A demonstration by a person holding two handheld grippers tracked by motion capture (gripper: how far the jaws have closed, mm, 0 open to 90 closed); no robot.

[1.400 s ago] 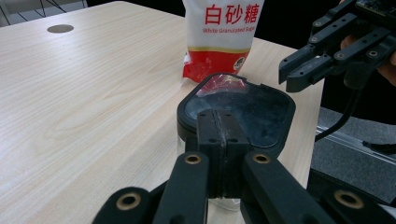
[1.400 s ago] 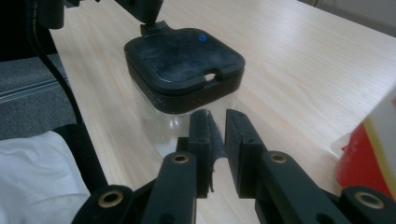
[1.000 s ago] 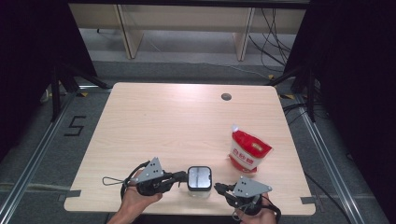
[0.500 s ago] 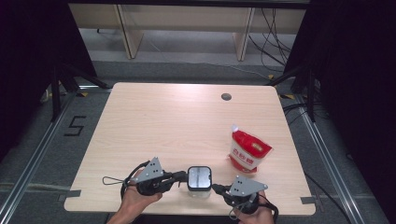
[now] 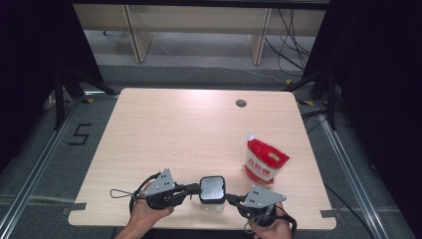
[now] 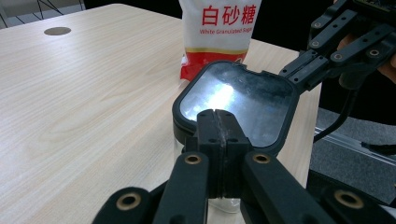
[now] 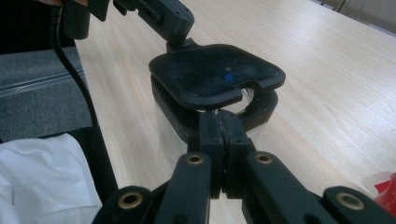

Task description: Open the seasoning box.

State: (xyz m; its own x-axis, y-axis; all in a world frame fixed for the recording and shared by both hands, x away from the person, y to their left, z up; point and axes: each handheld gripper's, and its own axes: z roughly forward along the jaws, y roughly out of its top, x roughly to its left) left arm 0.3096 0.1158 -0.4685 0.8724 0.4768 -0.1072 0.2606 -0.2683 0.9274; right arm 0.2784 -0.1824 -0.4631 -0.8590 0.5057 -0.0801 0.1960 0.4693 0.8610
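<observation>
1. The jar (image 5: pixel 212 193) stands at the table's (image 5: pixel 164 134) near edge, between both grippers.
2. The left gripper (image 5: pixel 193 188) has its jaws clenched together, tips against the jar's black lid (image 6: pixel 236 100).
3. The right gripper (image 5: pixel 230 198) is likewise clenched, tips at the lid's opposite rim.
4. The sugar bag (image 5: pixel 264 163) stands near, to the right.

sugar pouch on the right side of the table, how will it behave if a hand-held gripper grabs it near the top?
The sugar pouch is a soft printed bag, so it would probably crumple and sag rather than stay stiff. It looks filled, with "White Granulated Sugar" on the front, so likely heavy for its size. Its glossy film may be slippery. It stands on a narrow base, so a push high up could tip it.
</observation>
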